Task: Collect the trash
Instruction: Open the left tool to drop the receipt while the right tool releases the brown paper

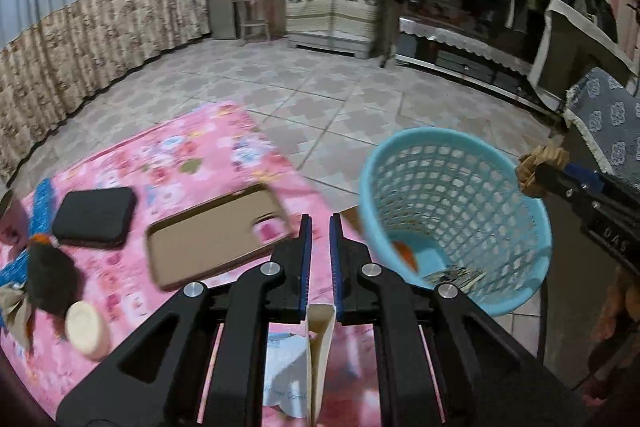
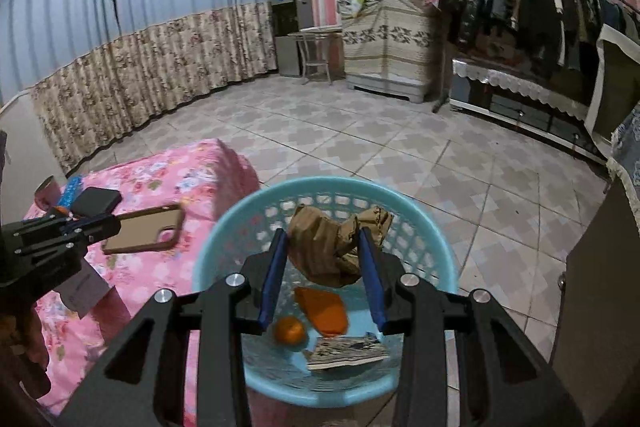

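Observation:
My right gripper (image 2: 323, 239) is shut on a crumpled brown paper (image 2: 320, 251) and holds it over the mouth of a light blue basket (image 2: 344, 183). In the basket lie an orange wrapper (image 2: 322, 311), a small orange ball (image 2: 290, 331) and a printed paper wad (image 2: 348, 351). My left gripper (image 1: 320, 223) is over the pink table, its jaws almost together on a folded white paper (image 1: 320, 331) that hangs down behind the fingertips. In the left wrist view the basket (image 1: 440, 133) stands to the right, with the right gripper (image 1: 536, 175) and its brown paper at its rim.
On the pink floral cloth (image 1: 208, 147) lie a brown phone case (image 1: 216, 235), a black pouch (image 1: 94, 217), a white round lid (image 1: 86, 327) and a dark tufted thing (image 1: 50, 275). A dark cabinet (image 2: 600, 287) stands right of the basket. Tiled floor lies beyond.

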A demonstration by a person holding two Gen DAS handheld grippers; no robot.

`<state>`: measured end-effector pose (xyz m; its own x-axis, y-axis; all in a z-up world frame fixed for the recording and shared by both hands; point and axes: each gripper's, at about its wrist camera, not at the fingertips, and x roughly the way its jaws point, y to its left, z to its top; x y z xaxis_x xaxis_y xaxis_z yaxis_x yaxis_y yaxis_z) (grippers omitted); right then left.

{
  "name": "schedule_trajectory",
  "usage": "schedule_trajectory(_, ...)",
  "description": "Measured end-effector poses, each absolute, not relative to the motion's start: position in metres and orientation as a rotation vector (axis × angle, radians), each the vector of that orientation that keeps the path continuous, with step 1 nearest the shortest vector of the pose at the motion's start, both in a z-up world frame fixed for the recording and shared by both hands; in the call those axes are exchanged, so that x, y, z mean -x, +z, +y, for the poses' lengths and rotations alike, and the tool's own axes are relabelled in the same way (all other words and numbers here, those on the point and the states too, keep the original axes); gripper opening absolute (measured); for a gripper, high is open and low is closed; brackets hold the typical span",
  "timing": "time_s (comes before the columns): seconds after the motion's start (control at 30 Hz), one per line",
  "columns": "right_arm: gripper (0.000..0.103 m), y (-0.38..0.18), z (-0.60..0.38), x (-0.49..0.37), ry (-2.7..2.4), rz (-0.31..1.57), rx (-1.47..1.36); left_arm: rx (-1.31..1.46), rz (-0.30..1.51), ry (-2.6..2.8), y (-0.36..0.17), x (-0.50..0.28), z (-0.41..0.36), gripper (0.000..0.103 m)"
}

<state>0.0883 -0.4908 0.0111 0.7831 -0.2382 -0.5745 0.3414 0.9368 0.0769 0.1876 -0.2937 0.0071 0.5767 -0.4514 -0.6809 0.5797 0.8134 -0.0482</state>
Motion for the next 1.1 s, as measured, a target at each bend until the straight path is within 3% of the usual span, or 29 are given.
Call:
schedule_trajectory(0.93,0.037,0.014,-0.556,-0.077,-0.381,0.546,-0.224,-0.171,0.623,-0.837,0.065,-0.181,-0.414,0.008)
schedule_trajectory(1.0,0.037,0.014,-0.556,-0.078,-0.381,0.548,-0.228,-0.172,0.628,-0.831,0.061,-0.184,-0.415,0.015)
schedule_trajectory(1.07,0.037,0.013,-0.557,-0.08,-0.377,0.551,-0.232,-0.172,0.623,-0.799,0.06,-0.186,-0.413,0.047)
schedule_trajectory(1.1,0.037,0.012,-0.556,-0.081,-0.374,0.554,-0.232,-0.169,0.618,-0.777,0.06,-0.188,-0.41,0.053)
